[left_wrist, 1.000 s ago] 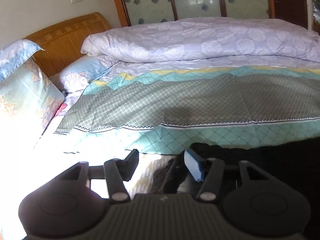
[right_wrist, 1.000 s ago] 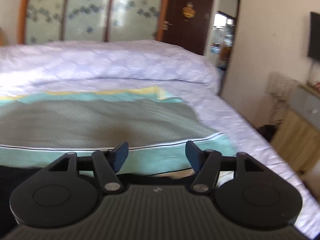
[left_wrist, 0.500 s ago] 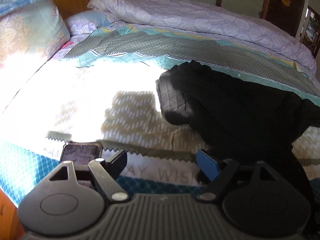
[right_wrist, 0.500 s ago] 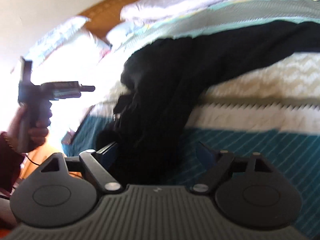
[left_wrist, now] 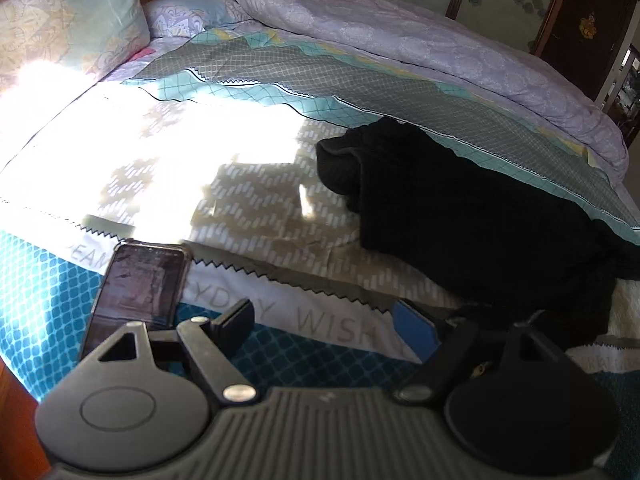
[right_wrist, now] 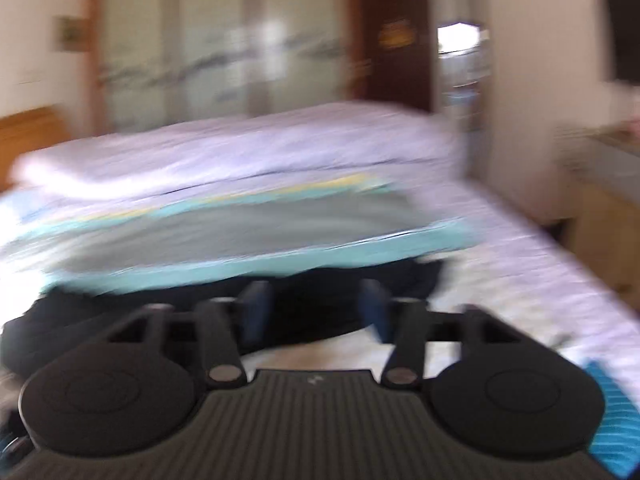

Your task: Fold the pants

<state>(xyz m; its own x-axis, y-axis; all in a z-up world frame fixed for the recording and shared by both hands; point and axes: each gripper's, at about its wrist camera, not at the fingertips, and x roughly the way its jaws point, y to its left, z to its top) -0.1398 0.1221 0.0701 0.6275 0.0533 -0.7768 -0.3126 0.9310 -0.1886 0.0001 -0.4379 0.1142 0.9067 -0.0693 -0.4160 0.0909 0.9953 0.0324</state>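
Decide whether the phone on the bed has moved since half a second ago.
No. The phone lies in the same place against the zigzag border on the bedspread.

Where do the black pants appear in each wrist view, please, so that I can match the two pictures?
Left wrist view: the black pants lie bunched on the bedspread at centre right, running down to the right edge.
Right wrist view: blurred; the pants form a dark band across the lower middle, just beyond the tongs.
Shared landmark: the lilac quilt lying along the far side of the bed.
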